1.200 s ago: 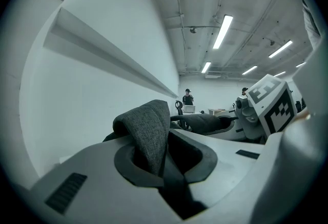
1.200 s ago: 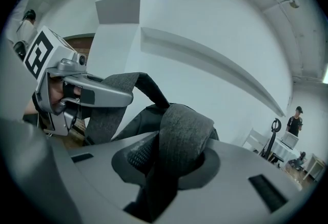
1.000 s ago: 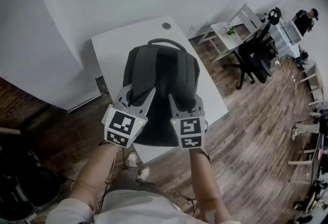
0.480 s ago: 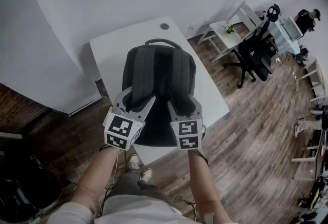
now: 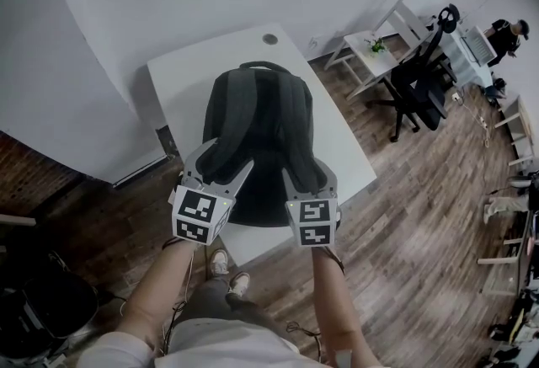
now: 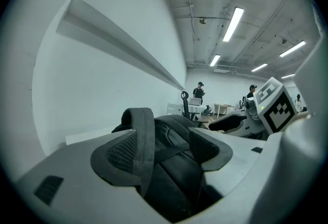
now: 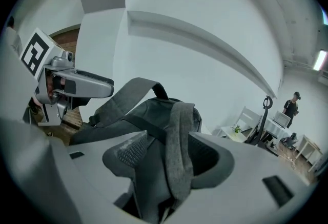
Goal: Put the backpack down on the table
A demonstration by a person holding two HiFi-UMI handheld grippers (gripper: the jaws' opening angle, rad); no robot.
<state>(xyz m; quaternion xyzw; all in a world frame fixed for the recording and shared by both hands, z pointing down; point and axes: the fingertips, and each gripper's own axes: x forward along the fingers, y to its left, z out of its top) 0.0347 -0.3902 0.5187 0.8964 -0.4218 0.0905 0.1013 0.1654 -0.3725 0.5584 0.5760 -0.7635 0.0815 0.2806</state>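
Observation:
A dark grey backpack (image 5: 259, 139) lies on the white table (image 5: 189, 76), its top handle toward the far edge. My left gripper (image 5: 226, 157) is at its near left shoulder strap and its jaws are opening. In the left gripper view that strap (image 6: 143, 141) hangs slack between the wide pads of the left gripper (image 6: 164, 148), draped by the left one. My right gripper (image 5: 308, 177) is at the right strap, jaws also opening. In the right gripper view that strap (image 7: 179, 130) hangs loose between the jaws of the right gripper (image 7: 174, 154), unpinched.
A cable hole (image 5: 269, 39) marks the table's far end. A white wall runs behind the table, brick at the lower left. To the right, over the wooden floor, stand a black office chair (image 5: 417, 88) and a small white table (image 5: 375, 50); a person (image 5: 505, 34) is at a desk.
The backpack has sunk and settled flatter on the table. Both grippers came down with it and their jaws spread apart, so the straps hang loose.

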